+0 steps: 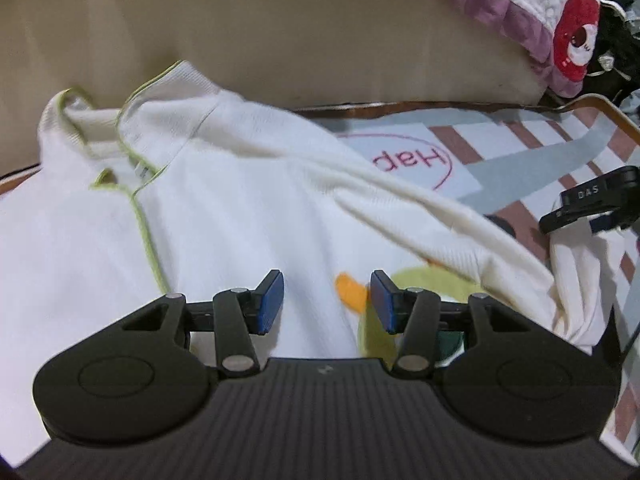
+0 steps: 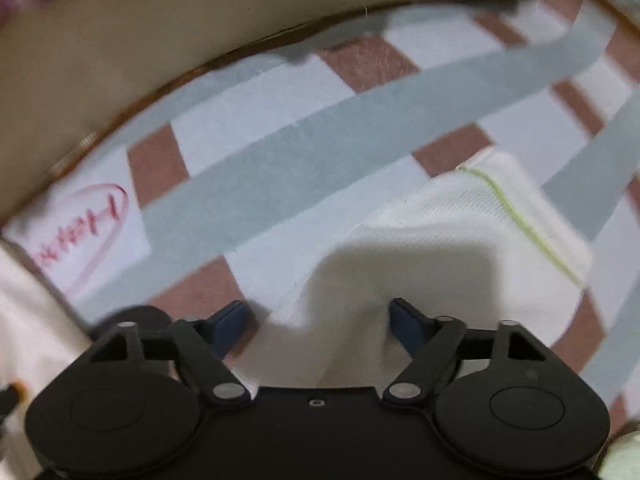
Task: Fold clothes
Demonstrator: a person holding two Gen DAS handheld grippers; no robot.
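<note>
The work surface is a mat (image 2: 304,148) patterned with white squares, brown patches and grey-blue diagonal bands, edged in brown trim, with a red oval holding handwritten letters (image 1: 416,160) printed near its far side. Behind it runs a plain beige panel (image 1: 240,20), and over the top right corner hangs a white quilt with a purple frill (image 1: 520,8) and a red cartoon figure. A white shirt (image 1: 224,200) with lime-green piping along its collar and placket lies spread on the mat, with an orange and green motif near its lower part. The left gripper (image 1: 327,300) hovers just above the shirt's front, jaws apart and holding nothing. The right gripper (image 2: 316,322) is also spread wide, its blue pads either side of a raised fold of the sleeve (image 2: 480,232), not clamped on it.
</note>
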